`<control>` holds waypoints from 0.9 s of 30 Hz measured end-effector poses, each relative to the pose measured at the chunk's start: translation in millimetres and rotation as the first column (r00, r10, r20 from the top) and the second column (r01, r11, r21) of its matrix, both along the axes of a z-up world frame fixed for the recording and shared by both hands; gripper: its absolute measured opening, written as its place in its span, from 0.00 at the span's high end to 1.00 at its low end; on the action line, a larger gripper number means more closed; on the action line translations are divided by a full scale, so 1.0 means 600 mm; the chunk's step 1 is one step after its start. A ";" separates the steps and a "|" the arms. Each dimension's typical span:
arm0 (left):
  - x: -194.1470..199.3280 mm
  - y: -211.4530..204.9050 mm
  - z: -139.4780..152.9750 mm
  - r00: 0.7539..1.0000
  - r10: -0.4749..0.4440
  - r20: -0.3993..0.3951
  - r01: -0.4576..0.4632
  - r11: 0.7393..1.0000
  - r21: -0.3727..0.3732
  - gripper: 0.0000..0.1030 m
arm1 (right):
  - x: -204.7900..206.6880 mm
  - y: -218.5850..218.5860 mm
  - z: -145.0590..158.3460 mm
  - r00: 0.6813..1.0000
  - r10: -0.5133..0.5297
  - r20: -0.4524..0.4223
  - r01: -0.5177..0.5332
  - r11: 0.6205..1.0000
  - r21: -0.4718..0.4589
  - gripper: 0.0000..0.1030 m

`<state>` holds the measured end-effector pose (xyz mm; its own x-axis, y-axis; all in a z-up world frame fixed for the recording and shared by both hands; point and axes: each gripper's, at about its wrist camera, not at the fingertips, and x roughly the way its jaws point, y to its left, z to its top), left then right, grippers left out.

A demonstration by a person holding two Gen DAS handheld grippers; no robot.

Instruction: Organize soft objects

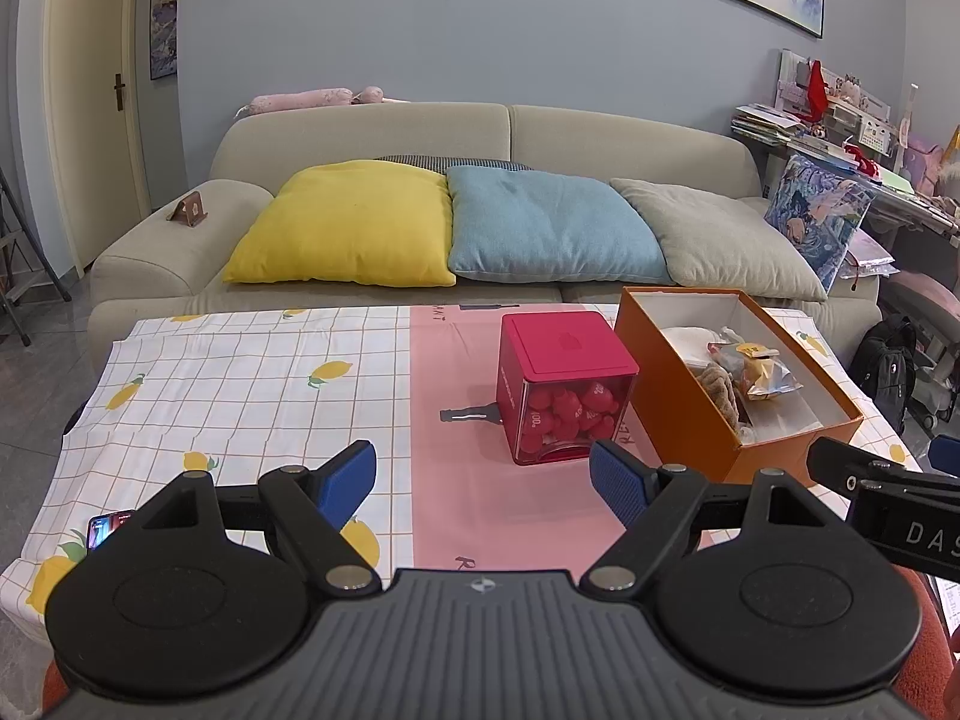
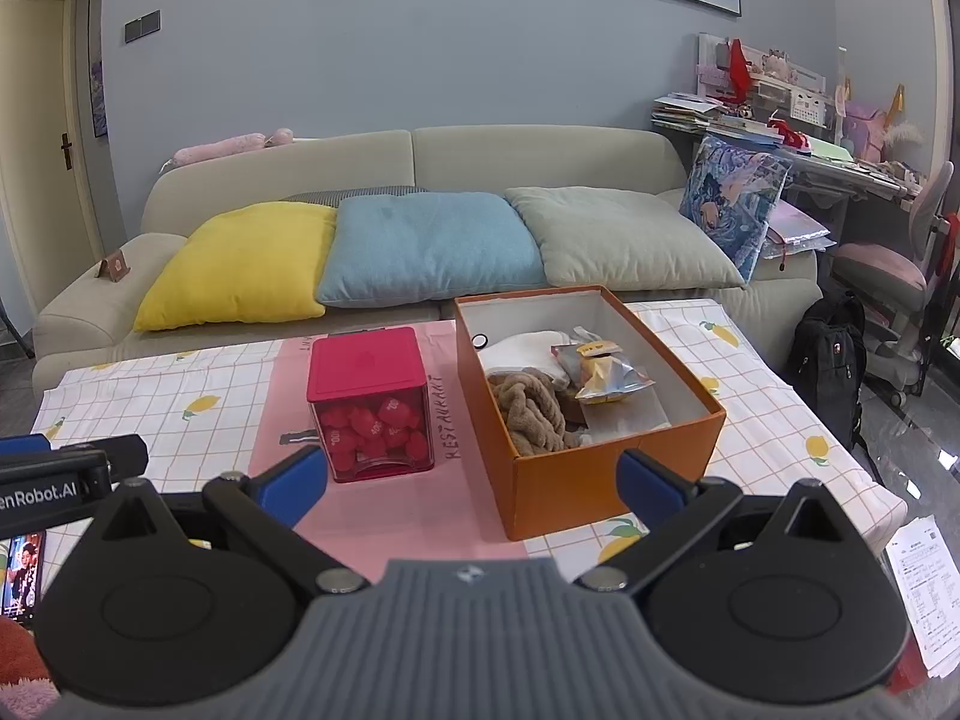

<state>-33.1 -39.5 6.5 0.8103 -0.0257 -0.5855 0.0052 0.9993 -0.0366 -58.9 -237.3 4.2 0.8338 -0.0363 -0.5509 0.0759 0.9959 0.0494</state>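
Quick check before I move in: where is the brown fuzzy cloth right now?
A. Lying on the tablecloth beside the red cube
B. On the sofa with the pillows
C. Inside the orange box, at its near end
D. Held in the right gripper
C: the brown fuzzy cloth lies inside the orange box at its near end, while the right gripper is open and holds nothing.

I see an orange box (image 2: 576, 480), a red-lidded cube (image 2: 366, 372) of red pieces, a white lemon-print tablecloth (image 1: 240, 372) with a pink middle panel, yellow (image 1: 348, 222), blue (image 1: 546, 228) and grey-green (image 1: 720, 234) cushions, and blue finger pads (image 1: 348, 480).
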 end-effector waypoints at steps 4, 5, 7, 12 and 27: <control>0.000 0.000 0.000 1.000 0.001 0.001 -0.001 1.000 0.005 0.08 | 0.000 0.000 0.000 1.000 0.000 -0.002 0.000 1.000 0.000 0.03; -0.001 0.000 0.000 1.000 0.002 0.001 -0.002 1.000 0.007 0.08 | 0.000 0.000 0.000 1.000 -0.001 -0.002 0.001 1.000 0.001 0.03; -0.001 -0.001 0.000 1.000 0.000 0.002 -0.001 1.000 0.007 0.08 | 0.000 0.000 0.000 1.000 -0.001 -0.002 0.001 1.000 0.001 0.03; -0.001 -0.001 0.000 1.000 0.001 0.002 -0.001 1.000 0.007 0.08 | 0.000 0.000 0.000 1.000 0.000 -0.003 0.000 1.000 0.001 0.03; -0.003 0.002 -0.001 1.000 0.004 0.002 -0.004 1.000 0.010 0.08 | 0.003 -0.004 -0.006 1.000 0.003 -0.014 -0.003 1.000 0.003 0.03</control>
